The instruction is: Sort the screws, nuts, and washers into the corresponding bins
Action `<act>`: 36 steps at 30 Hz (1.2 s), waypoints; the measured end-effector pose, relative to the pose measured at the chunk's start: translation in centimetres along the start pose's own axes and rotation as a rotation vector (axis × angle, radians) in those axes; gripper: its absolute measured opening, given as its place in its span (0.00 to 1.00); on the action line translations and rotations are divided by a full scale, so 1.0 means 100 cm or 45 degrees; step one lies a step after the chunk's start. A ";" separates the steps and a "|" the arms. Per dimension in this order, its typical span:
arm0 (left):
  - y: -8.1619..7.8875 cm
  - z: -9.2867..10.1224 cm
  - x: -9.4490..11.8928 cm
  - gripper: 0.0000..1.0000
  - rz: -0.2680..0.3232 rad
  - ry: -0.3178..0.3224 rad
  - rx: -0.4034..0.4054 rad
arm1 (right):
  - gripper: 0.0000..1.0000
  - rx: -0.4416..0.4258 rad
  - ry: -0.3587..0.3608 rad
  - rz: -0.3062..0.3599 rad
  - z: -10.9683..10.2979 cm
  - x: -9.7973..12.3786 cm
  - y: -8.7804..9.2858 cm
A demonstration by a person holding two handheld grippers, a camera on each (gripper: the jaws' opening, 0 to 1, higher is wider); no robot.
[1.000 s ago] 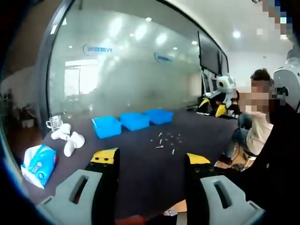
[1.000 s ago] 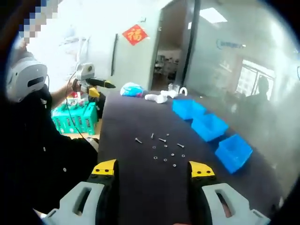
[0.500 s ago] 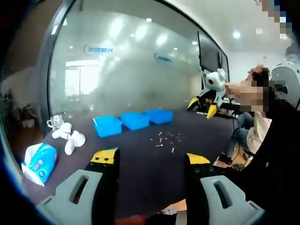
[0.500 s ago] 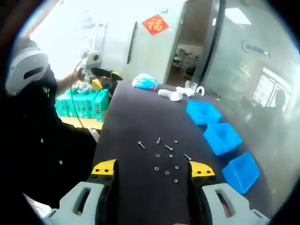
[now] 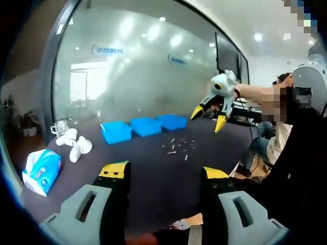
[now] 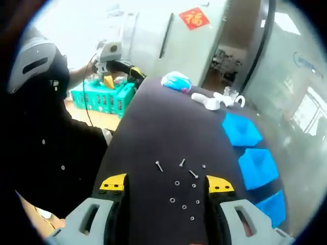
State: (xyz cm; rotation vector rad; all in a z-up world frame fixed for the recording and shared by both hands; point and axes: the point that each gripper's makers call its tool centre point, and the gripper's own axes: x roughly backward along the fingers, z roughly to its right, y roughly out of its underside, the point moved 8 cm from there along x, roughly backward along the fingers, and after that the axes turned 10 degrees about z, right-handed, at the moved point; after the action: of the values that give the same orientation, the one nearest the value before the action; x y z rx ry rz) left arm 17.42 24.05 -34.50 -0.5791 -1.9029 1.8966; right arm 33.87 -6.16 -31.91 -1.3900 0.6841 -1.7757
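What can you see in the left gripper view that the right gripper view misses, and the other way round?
The left gripper view alone takes in a wall screen and the right gripper, its jaws apart, held over the table's far side. The right gripper view alone takes in a red wall sign and green crates. Both share the dark table, three blue bins, the scattered screws, nuts and washers and a tissue pack.
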 end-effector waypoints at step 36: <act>0.012 0.004 0.002 0.53 -0.027 0.014 0.044 | 0.41 0.175 -0.410 -0.316 0.006 -0.098 0.006</act>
State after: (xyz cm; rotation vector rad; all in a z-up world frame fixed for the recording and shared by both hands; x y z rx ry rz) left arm 17.05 23.84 -35.75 -0.5560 -1.8582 1.9053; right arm 35.69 1.64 -37.61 -1.6714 0.2218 -1.6912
